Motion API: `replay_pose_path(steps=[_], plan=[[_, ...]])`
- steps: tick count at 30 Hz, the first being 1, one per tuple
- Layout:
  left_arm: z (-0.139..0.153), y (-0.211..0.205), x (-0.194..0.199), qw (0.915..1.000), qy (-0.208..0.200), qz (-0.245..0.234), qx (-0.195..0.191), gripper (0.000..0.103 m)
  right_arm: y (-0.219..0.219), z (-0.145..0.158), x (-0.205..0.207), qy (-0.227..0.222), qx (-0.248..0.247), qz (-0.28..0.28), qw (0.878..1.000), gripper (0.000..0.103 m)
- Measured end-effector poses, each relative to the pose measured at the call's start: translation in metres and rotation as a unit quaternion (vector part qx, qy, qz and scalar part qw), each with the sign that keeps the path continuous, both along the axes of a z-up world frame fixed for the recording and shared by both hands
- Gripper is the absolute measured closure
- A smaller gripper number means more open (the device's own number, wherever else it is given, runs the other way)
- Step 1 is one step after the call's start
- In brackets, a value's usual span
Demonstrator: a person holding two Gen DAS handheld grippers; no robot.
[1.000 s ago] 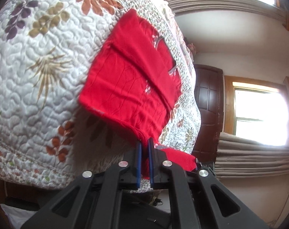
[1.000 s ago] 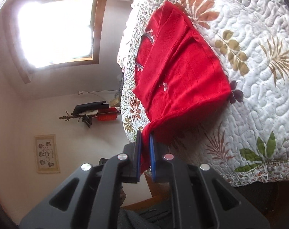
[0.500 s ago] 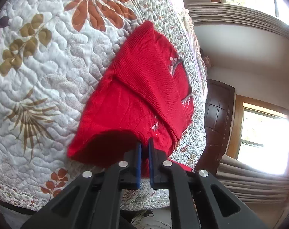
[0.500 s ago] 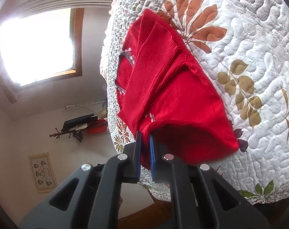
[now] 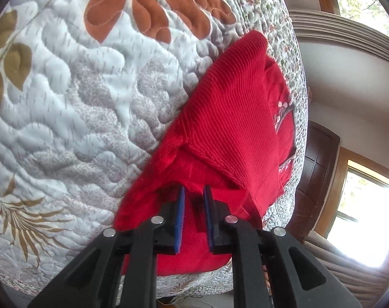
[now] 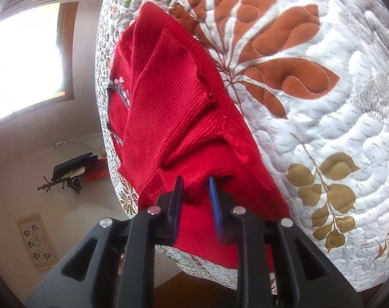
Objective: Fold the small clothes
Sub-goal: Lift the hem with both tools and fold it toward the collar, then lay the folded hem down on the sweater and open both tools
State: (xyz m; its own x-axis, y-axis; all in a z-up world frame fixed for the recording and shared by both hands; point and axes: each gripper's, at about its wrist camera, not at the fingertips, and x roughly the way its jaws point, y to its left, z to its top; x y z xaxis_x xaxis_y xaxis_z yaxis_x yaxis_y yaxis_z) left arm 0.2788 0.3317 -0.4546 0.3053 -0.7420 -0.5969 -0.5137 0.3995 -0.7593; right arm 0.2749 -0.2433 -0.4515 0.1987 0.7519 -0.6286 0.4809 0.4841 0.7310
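The left tongs (image 5: 194,192) stand spread, their blue-padded jaws parted with a clear gap between them, and the folded-over hem of a small red knit garment (image 5: 230,118) sits in that gap without being squeezed. The right tongs (image 6: 195,183) are likewise spread, blue pads apart, with a fold of the same red garment (image 6: 168,102) bulging loosely between them; whether the pads touch the cloth cannot be told.

The garment lies on a quilted white bedspread with rust-orange and olive leaf prints (image 5: 66,89), near the edge of the bed. Its lower half is doubled up over the upper half, so a ribbed panel lies on top, with smoother red cloth under it. A small pale flower motif (image 5: 281,107) shows on the layer beneath, next to a grey neckline edge.

Beyond the bed, the left wrist view shows a dark wooden door (image 5: 317,179) and a bright window (image 5: 369,205) with a pleated blind. The right wrist view shows another bright window (image 6: 25,56), a framed picture (image 6: 36,241) on a pale wall, and a dark coat rack (image 6: 71,177).
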Motion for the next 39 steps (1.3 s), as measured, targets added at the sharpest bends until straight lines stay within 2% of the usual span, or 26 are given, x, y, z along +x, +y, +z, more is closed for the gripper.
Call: replay_pose_path(steps=[2,5,8,11,16,19,25,29,33,35,37,39], plan=[[0.007,0.002,0.000,0.9998,-0.011,-0.011,0.011,0.090,-0.001,0.011,0.006,-0.015,-0.008,0.014,1.000,0.071],[0.022,0.004,0.001,0.9977,-0.029,-0.039,0.047,0.089,-0.002,0.029,0.014,-0.039,-0.034,0.039,0.998,0.070],[0.040,-0.005,0.005,0.9881,-0.069,-0.094,0.101,0.085,0.006,0.049,0.021,-0.075,-0.100,0.085,0.989,0.070],[0.051,-0.017,0.011,0.9736,-0.106,-0.143,0.143,0.077,0.023,0.054,0.026,-0.100,-0.155,0.146,0.972,0.070],[0.053,-0.038,0.026,0.9485,-0.141,-0.204,0.197,0.074,0.057,0.044,0.025,-0.131,-0.239,0.235,0.933,0.067],[0.046,-0.049,0.037,0.9362,-0.143,-0.233,0.221,0.071,0.063,0.034,0.025,-0.135,-0.255,0.254,0.923,0.063],[0.034,-0.064,0.046,0.9113,-0.137,-0.281,0.268,0.058,0.063,0.020,0.032,-0.130,-0.257,0.264,0.921,0.063],[0.035,-0.067,0.048,0.9045,-0.139,-0.292,0.278,0.055,0.066,0.017,0.035,-0.133,-0.258,0.277,0.916,0.063],[0.034,-0.065,0.047,0.9041,-0.140,-0.294,0.277,0.054,0.067,0.014,0.037,-0.137,-0.260,0.286,0.912,0.063],[0.031,-0.067,0.049,0.9040,-0.139,-0.296,0.276,0.059,0.067,0.012,0.038,-0.137,-0.259,0.287,0.912,0.063],[0.029,-0.072,0.052,0.9022,-0.135,-0.299,0.280,0.074,0.068,0.012,0.038,-0.138,-0.258,0.288,0.912,0.063],[0.030,-0.073,0.052,0.9001,-0.134,-0.299,0.287,0.093,0.072,0.014,0.038,-0.139,-0.259,0.292,0.910,0.077]])
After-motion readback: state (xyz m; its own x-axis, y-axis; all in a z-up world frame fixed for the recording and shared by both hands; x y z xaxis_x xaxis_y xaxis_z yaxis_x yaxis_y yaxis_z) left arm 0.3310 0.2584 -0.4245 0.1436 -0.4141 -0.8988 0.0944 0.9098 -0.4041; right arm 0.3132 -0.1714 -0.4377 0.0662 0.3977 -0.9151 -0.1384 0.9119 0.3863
